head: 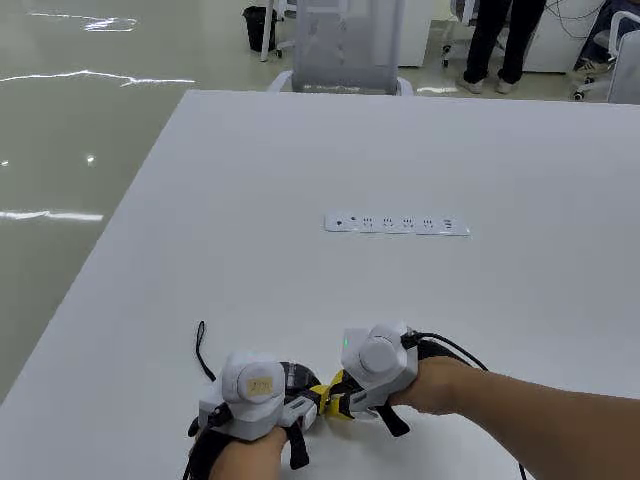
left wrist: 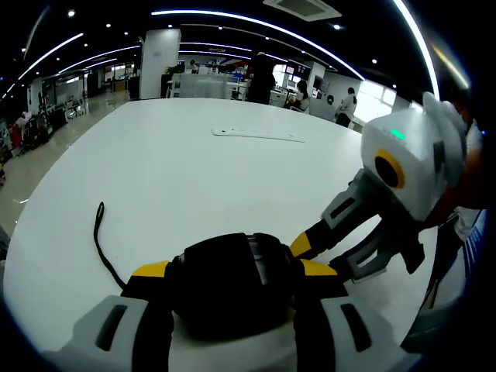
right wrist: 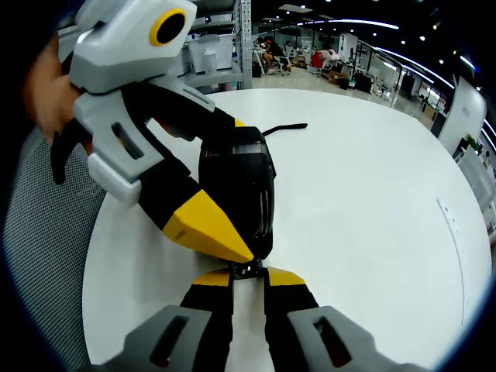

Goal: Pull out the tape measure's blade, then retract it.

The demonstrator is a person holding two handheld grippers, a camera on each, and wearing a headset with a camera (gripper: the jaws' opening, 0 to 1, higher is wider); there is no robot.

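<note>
The left gripper (left wrist: 234, 269) is clamped on the black rounded plastic tape measure (right wrist: 236, 182), holding its case from both sides. The right gripper (right wrist: 248, 274), jaws nearly together, seems to pinch the small metal blade tip (right wrist: 248, 268). All of this sits near the front edge of the white desk (head: 400, 150), and the thin black strap (left wrist: 101, 232) lies beside.

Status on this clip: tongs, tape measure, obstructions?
Left tongs clamp the tape measure. Right tongs pinch the blade tip, blade not yet drawn. Power strip far off, not in the way.
</note>
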